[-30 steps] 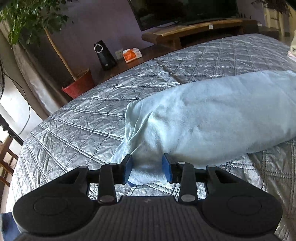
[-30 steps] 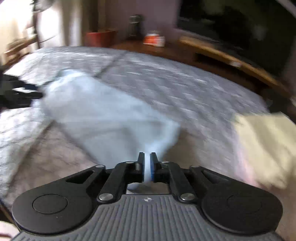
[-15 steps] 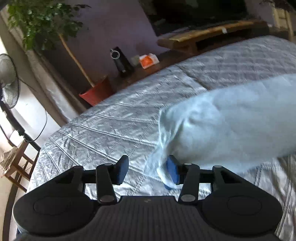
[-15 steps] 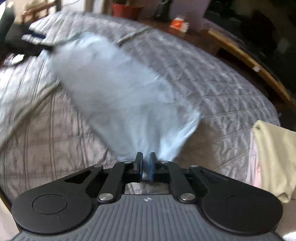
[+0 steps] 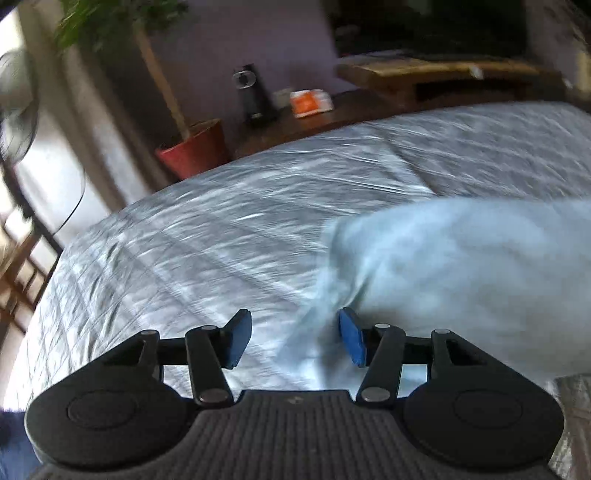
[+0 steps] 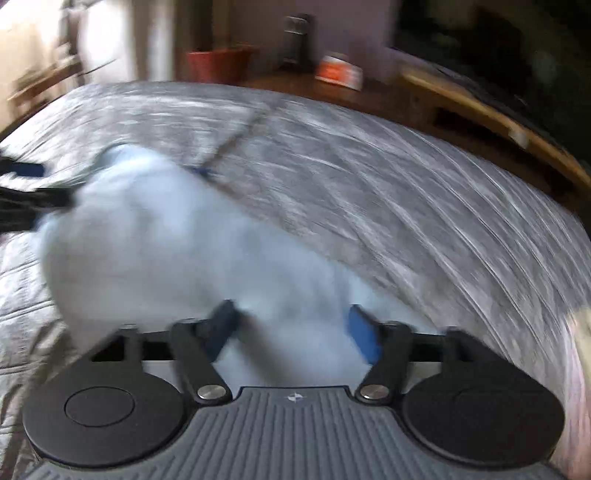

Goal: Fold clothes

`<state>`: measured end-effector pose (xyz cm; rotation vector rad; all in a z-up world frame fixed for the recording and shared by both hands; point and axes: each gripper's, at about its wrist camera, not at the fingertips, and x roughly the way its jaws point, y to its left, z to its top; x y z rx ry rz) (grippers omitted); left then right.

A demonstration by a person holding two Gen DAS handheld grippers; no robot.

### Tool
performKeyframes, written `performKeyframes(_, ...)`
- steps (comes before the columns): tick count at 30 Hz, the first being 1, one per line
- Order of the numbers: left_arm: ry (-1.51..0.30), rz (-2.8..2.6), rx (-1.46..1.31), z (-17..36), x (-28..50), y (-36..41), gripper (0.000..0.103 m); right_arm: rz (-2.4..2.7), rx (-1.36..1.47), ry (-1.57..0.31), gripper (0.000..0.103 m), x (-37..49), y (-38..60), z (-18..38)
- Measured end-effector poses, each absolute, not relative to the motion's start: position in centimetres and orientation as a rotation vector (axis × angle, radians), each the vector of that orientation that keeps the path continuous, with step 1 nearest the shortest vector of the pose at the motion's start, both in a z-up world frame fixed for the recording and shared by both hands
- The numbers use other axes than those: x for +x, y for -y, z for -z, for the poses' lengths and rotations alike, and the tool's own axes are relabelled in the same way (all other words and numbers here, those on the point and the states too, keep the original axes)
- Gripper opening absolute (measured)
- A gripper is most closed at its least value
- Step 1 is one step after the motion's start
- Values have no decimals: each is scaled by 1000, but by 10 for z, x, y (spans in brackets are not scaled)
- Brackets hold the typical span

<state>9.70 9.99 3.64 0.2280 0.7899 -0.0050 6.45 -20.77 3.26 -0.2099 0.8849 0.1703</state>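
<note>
bed (image 5: 221, 236): filling most of both views; grey quilted cover; blurred
light blue garment (image 5: 461, 280): lying in a long folded bundle across the bed; in the left wrist view stretching off to the right; in the right wrist view (image 6: 155, 251) running from the near fingers out to the left edge; blurred, so which kind of garment cannot tell
left gripper (image 5: 295, 341): jaws standing wide apart, gripping nothing; garment's end lying just beside the right blue pad (image 5: 352, 341); touching or not cannot tell; also showing dark at the left edge of the right wrist view (image 6: 22, 195), at the bundle's far end
right gripper (image 6: 293, 338): jaws spread wide, clamping nothing; garment's near end lying between the pads (image 6: 364, 338); blur hiding any contact
wooden TV bench (image 5: 436, 77): sitting past the bed's far edge, under a dark screen (image 5: 424, 26)
red plant pot (image 5: 195, 147): standing on the floor at the bed's far left corner
black speaker (image 5: 251, 92): standing on the low wooden ledge
orange box (image 5: 310, 103): lying just right of the speaker
</note>
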Motion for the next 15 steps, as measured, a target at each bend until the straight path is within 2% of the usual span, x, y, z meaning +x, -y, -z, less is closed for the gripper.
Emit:
performKeyframes(1, -802, -9, 150, -40, 98, -111, 49, -132, -228, -877, 73, 59, 212, -34)
performKeyframes(2, -812, -28, 54, -43, 98, -123, 48, -99, -253, -866, 62, 53, 214, -36)
performKeyframes(4, -831, -60, -149, -50, 98, -147, 47, -90, -290, -819, 50, 39, 206, -45)
performKeyframes(9, -871, -134, -497, -54, 82, -187, 47, -275, -491, -638, 49, 4, 117, -63)
performKeyframes(15, -940, -110, -744, -44, 58, -199, 48, -502, -648, -634, 50, -2, 31, -43)
